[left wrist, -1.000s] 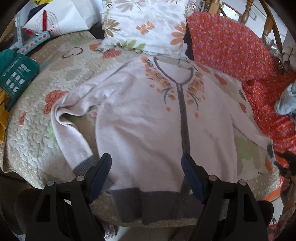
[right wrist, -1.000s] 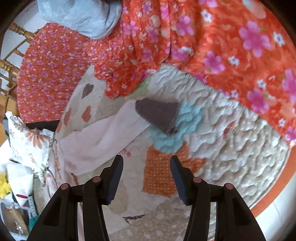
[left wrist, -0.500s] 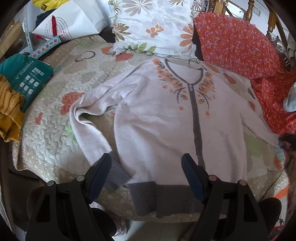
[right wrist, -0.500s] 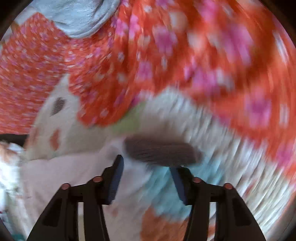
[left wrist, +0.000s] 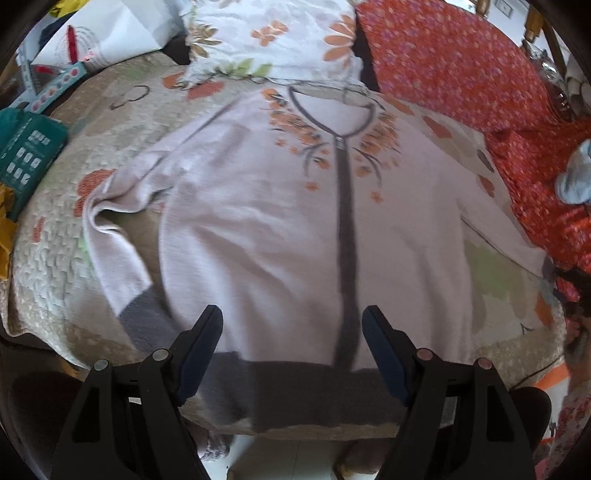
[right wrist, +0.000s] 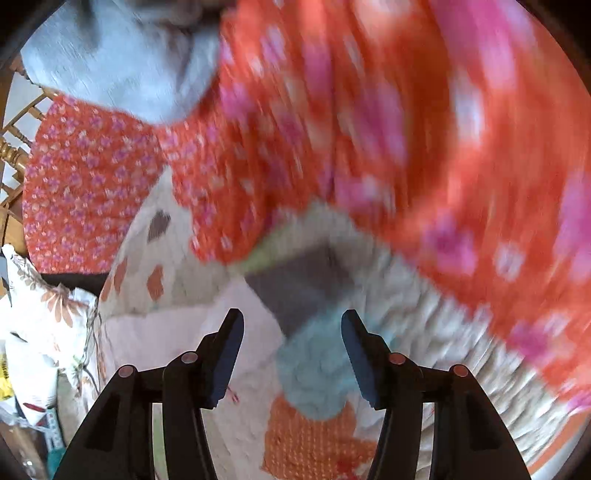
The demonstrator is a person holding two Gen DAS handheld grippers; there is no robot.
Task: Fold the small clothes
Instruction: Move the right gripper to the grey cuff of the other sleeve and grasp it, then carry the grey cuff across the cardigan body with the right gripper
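Observation:
A pale pink zip cardigan (left wrist: 258, 229) with grey trim and orange flower embroidery lies face up on a quilted bed cover (left wrist: 48, 258). Its grey hem (left wrist: 295, 391) hangs at the near edge. My left gripper (left wrist: 291, 325) hovers open just above the hem, nothing between its fingers. One sleeve bends down at the left, ending in a grey cuff (left wrist: 144, 310). In the right wrist view the other sleeve's grey cuff (right wrist: 299, 284) lies on the quilt just ahead of my right gripper (right wrist: 291, 328), whose jaws are opening with nothing pressed between them. This view is motion-blurred.
A floral pillow (left wrist: 273, 33) and an orange flowered blanket (left wrist: 461, 62) lie beyond the collar. A teal box (left wrist: 26, 155) and a white bag (left wrist: 103, 29) sit at the left. A light blue garment (right wrist: 122, 62) rests on the blanket. A wooden chair (right wrist: 14, 147) stands behind.
The left gripper has drifted over the hem, first back, then closer again. The right gripper has moved toward the grey cuff, which now sits just ahead of its fingers; its jaws narrowed, then widened.

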